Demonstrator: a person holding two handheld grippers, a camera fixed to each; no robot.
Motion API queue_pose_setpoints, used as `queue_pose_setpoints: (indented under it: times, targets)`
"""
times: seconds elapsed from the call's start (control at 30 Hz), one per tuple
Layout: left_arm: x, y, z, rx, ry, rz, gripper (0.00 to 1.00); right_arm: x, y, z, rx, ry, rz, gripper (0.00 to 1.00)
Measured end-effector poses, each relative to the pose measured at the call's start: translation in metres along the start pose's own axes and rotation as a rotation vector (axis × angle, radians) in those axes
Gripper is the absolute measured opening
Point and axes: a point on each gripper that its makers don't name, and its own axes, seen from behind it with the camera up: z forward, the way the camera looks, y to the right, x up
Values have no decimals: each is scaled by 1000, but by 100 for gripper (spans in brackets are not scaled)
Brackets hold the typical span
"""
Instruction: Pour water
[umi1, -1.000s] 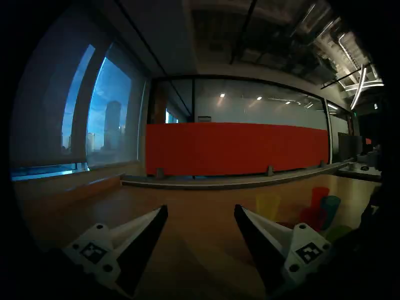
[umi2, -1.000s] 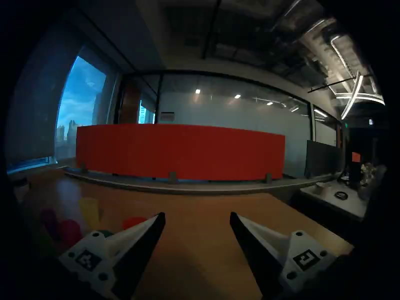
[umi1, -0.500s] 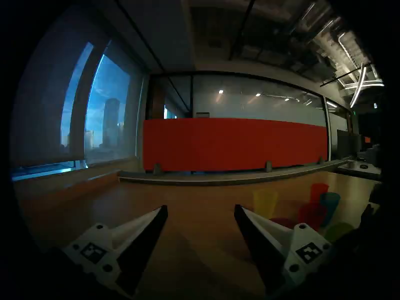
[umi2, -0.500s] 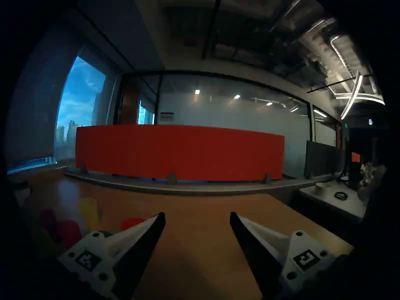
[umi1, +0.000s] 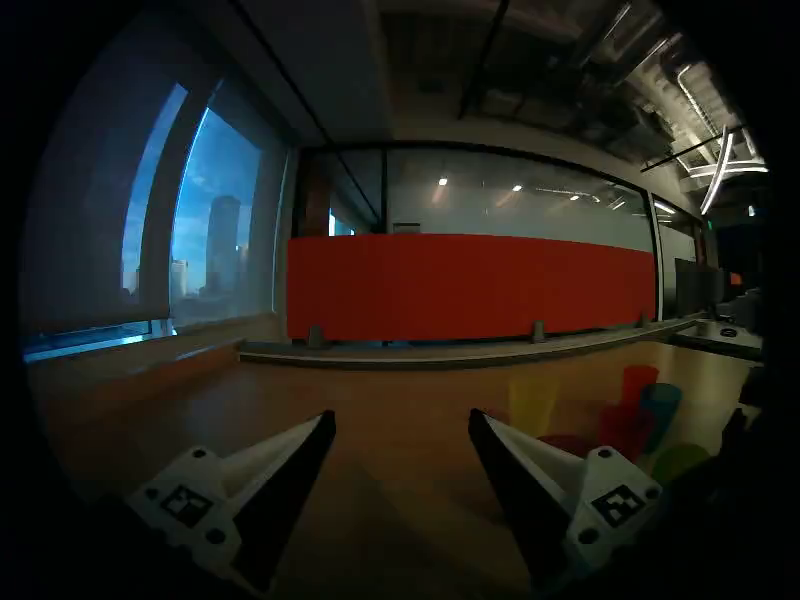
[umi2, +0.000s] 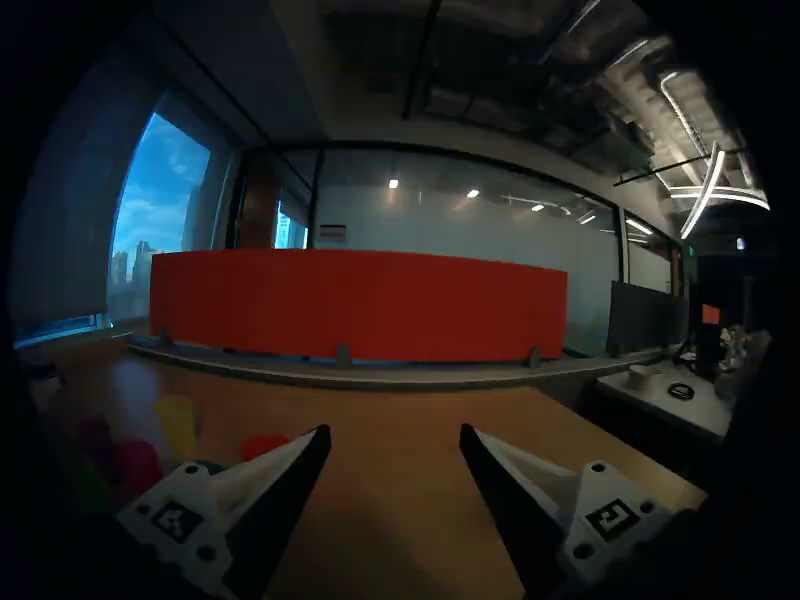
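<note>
Several coloured cups (umi1: 637, 385) stand clustered on a wooden surface (umi1: 400, 480), to the right of the left claw (umi1: 400, 414) in the left gripper view. They look yellow, red, teal and perhaps green, though dim light blurs them. The left claw's fingers are spread apart, holding nothing. In the right gripper view the cups sit at the near left, beside the right claw (umi2: 393, 430), likewise spread apart and empty. A red partition (umi1: 470, 285) crosses the far side, with a window (umi1: 215, 240) at the left.
</note>
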Motion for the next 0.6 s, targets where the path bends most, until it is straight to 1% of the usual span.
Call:
queue_pose_setpoints:
  times: [0.37, 0.6]
  targets:
    - [0, 0, 1, 0, -3, 1, 99, -2, 6, -5, -3, 1, -1, 100]
    - [-1, 0, 1, 0, -3, 1, 99, 2, 7, -11, 13, 27, -22, 100]
